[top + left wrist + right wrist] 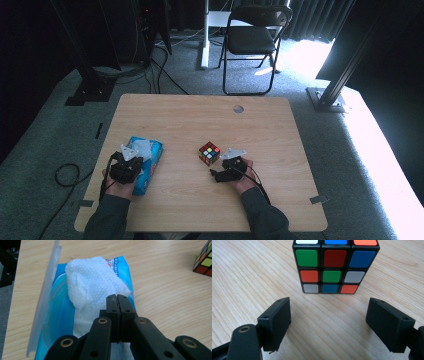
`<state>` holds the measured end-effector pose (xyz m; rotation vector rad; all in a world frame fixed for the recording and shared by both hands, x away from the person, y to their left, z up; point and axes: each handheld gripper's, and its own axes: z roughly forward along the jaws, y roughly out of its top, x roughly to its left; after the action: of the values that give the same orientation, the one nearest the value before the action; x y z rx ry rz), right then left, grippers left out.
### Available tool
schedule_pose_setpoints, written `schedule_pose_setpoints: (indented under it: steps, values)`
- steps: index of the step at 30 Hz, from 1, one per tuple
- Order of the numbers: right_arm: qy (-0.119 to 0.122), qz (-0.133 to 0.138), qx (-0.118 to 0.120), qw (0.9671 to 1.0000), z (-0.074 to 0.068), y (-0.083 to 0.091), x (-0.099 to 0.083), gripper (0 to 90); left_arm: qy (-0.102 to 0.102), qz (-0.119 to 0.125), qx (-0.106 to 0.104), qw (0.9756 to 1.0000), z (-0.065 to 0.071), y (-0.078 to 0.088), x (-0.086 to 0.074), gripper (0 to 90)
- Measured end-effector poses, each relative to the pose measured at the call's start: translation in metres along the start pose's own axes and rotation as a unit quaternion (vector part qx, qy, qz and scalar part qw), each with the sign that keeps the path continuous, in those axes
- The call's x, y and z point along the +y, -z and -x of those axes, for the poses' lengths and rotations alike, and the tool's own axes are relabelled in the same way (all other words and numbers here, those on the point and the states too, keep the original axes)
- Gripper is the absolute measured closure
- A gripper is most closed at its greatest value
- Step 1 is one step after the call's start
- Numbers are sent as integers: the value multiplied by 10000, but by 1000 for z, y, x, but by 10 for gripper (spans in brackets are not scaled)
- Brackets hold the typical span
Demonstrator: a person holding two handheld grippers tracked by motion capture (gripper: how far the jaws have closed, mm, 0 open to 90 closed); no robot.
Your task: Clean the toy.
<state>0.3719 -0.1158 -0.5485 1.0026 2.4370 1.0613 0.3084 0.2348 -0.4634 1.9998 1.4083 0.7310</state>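
From the high view, the left gripper [131,159] rests over a blue plastic pack of wet wipes [152,157] near the left edge of the pale wooden table [270,130]. The right gripper [216,173] sits just short of a multicoloured puzzle cube [209,153] at the table's middle.

In the left gripper view, the jaws are pressed together, pinching the edge of a white textured wipe [92,282] that sticks out of the pack [56,322].

In the right gripper view, the jaws stand spread wide, the cube [332,267] just beyond them, untouched.
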Motion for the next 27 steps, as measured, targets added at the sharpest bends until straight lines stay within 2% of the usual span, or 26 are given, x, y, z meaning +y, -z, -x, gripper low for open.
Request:
schedule_pose_setpoints:
  steps: [15,27]
  values:
    - [4,1,0,10000,0,0,0,197,-21,197,-82,9998,4,10,7,892]
    - [-2,0,0,10000,0,0,0,197,-121,325,-125,9993,9,16,18,894]
